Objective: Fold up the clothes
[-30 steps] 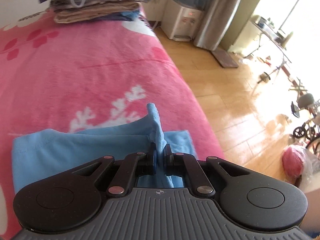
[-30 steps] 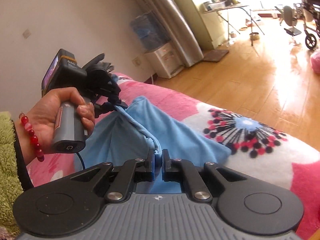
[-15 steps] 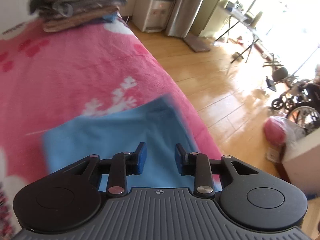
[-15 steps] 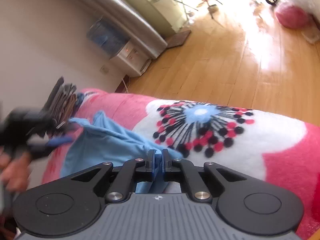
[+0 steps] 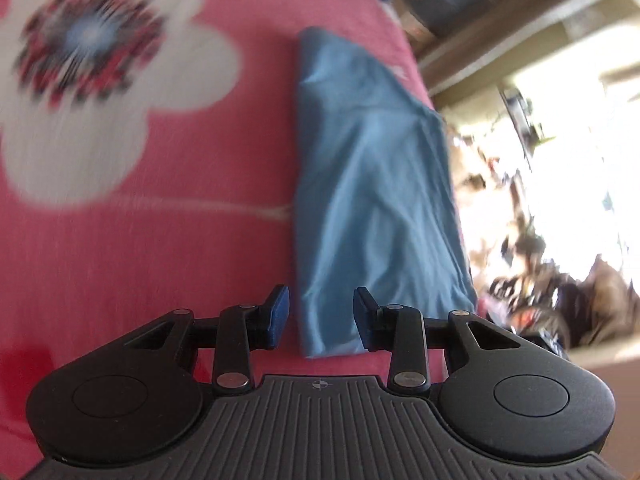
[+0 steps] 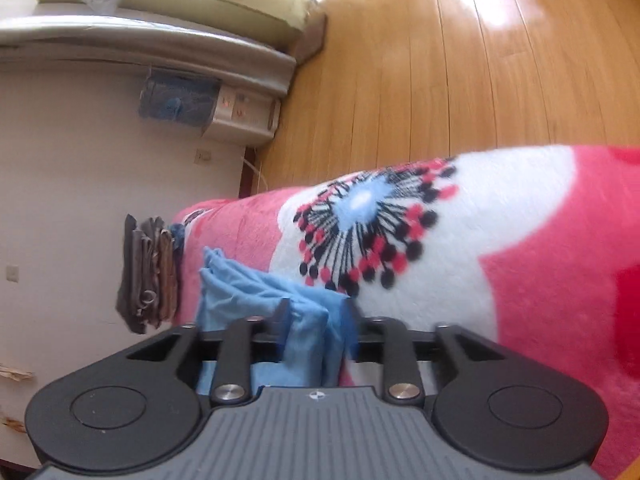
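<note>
Listing, left to right, left wrist view first: pink blanket [image 5: 160,240] with a large white flower motif [image 5: 100,92], blurred, at far left; blue garment [image 5: 372,200], folded into a long narrow strip, lying flat on the blanket and running from near to far just right of centre, its near end between the tips of the left gripper [image 5: 320,316]; jaws of that gripper standing apart, holding nothing, the cloth lying below them. Room beyond the right edge of the blanket is bright and too blurred to itemise. Right wrist view, frame rolled sideways: pale wall at left; stack of folded clothes [image 6: 148,272], brown and grey, at the far end of the blanket; water dispenser [image 6: 240,114] against the wall, far left of centre; blue garment [image 6: 256,292] bunched on the blanket just beside the stack, one fold of it rising between the fingers of the right gripper [image 6: 316,320]; jaws apart, with cloth filling the gap and touching both pads, though whether they press it cannot be told. Pink blanket [image 6: 560,300] carries a white flower motif with black and red dots [image 6: 368,232] right of the garment. Wooden floor [image 6: 460,60] occupies the far right.
</note>
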A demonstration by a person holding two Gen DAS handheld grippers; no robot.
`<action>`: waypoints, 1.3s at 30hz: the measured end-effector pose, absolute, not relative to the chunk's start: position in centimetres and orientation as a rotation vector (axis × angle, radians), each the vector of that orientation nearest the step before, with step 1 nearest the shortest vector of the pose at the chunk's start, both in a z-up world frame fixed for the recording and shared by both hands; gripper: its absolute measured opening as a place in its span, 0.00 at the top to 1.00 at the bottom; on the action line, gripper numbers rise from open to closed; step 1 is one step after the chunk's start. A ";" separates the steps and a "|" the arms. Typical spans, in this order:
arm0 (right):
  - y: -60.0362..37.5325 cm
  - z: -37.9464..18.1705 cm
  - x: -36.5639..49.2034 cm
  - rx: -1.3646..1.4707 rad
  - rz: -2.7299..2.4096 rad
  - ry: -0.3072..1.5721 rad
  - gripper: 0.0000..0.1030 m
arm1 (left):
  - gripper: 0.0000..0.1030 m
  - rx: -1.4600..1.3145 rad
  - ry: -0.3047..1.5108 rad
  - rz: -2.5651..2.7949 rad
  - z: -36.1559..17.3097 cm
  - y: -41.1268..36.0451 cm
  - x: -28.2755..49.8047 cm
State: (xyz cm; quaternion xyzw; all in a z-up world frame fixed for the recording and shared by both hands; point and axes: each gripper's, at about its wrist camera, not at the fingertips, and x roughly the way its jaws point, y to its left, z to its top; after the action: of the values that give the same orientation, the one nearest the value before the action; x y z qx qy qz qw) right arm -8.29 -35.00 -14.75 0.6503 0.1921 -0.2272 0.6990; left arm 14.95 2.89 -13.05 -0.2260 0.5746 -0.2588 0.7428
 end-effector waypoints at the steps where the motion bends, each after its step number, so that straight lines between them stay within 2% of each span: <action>1: -35.2 -14.8 -8.6 1.463 -0.497 0.436 0.60 | 0.66 -0.528 1.263 -0.562 -13.8 3.0 15.0; 9: -35.1 -16.2 -6.2 1.489 -0.415 0.496 0.57 | 0.68 -0.617 1.284 -0.605 -16.9 1.5 16.1; 12: -35.2 -16.5 -5.1 1.490 -0.391 0.487 0.57 | 0.72 -0.660 1.278 -0.606 -17.7 1.1 16.5; 13: -35.2 -16.6 -4.8 1.492 -0.384 0.479 0.58 | 0.76 -0.674 1.277 -0.596 -17.9 1.1 16.4; 14: -35.3 -16.8 -4.6 1.496 -0.376 0.469 0.61 | 0.88 -0.690 1.280 -0.575 -18.0 1.1 16.4; 15: -35.2 -17.0 -4.4 1.494 -0.379 0.465 0.70 | 0.92 -0.707 1.288 -0.550 -18.0 1.4 16.3; 16: -35.2 -17.2 -4.2 1.490 -0.388 0.466 0.88 | 0.95 -0.729 1.294 -0.527 -17.9 1.7 16.3; 17: -35.1 -17.5 -4.1 1.494 -0.392 0.465 0.90 | 0.97 -0.754 1.297 -0.505 -17.9 1.8 16.2; 25: -33.3 -16.7 -5.9 1.529 -0.391 0.490 0.94 | 0.99 -0.802 1.222 -0.448 -14.2 3.7 13.5; 34: -29.0 -13.4 -11.6 1.489 -0.304 0.782 0.94 | 0.99 -0.723 1.230 -0.446 -12.9 12.3 4.2; 39: -26.0 -8.8 -13.4 1.255 -0.255 0.875 0.94 | 0.99 -0.734 1.233 -0.473 -13.4 15.5 -1.5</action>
State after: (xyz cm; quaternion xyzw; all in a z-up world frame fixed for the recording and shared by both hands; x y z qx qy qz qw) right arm -13.37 -26.03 -8.83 0.5665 0.3950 -0.1149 0.7140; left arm -1.52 15.46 -13.43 -0.3332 0.5595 -0.2148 0.7279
